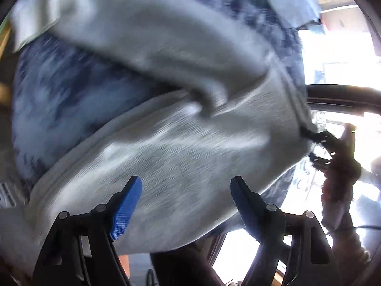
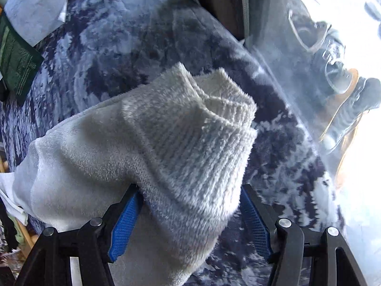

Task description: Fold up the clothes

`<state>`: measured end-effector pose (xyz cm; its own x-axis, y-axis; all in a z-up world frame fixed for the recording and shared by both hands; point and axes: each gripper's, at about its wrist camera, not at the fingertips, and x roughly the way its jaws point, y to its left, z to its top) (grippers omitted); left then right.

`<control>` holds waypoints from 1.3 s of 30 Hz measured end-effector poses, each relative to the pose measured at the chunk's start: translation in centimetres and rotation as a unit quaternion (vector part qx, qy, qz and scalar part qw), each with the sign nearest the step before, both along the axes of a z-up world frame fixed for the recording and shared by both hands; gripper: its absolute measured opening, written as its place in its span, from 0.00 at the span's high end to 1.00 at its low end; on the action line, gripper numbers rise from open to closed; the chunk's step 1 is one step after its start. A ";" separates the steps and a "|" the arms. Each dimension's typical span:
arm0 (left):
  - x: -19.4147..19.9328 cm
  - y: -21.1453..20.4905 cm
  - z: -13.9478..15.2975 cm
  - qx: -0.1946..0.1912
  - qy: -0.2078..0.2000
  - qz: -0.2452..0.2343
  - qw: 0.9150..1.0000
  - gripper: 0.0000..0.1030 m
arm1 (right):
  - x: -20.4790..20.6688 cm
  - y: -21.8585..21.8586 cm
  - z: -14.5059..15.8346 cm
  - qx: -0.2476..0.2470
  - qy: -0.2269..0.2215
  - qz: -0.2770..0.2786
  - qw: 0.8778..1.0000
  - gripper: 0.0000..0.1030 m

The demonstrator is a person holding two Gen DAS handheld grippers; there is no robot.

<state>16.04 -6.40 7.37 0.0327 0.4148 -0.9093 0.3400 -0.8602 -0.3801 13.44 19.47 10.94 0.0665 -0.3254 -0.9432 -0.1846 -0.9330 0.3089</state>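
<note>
Best to gather the ribbed cuff fully before clamping, then draw the sleeve across the pale fleece sweater (image 2: 147,147) lying mid-bed on the mottled blue blanket (image 2: 114,47). Right gripper (image 2: 190,217) steeply down, fingers apart astride the cuff (unpinched). Left gripper (image 1: 187,205) likewise tilted down, fingers apart, empty.

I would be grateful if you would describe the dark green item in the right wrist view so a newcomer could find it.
Start from the blue-and-white mottled blanket that covers most of the view. At its upper left edge, beside a pale folded cloth, lies the dark green item. It is the only deep green thing there, flat and faintly printed with fine pale lines.
</note>
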 end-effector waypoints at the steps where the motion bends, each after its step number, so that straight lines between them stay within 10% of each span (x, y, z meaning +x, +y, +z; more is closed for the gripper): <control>1: -0.8 0.4 0.4 0.005 0.008 -0.004 1.000 0.24 | 0.0 0.0 -0.3 -0.003 -0.003 -0.003 1.000 0.33; 8: -5.1 3.5 0.7 0.010 0.038 -0.017 0.999 0.24 | -0.4 -1.4 1.1 0.012 0.033 0.024 0.999 0.77; 17: -7.1 -4.0 -1.0 0.000 0.029 0.087 0.996 0.22 | 1.0 -4.4 6.2 0.210 0.066 0.136 0.966 0.47; 26: -5.3 -10.2 -6.4 0.089 0.028 0.270 0.958 0.22 | -2.2 -12.5 10.3 -0.012 0.072 0.204 0.976 0.47; 31: -5.3 -10.9 -6.9 0.119 0.042 0.309 0.943 0.22 | -5.1 -23.0 8.9 -0.054 0.084 0.344 0.934 0.47; 35: -5.8 -11.6 -6.4 0.119 0.049 0.298 0.946 0.22 | -8.0 -30.8 4.8 -0.117 0.045 0.468 0.875 0.45; 39: -7.5 -12.0 -5.1 0.111 0.063 0.223 0.966 0.22 | -9.7 -36.2 0.8 -0.105 0.001 0.574 0.812 0.42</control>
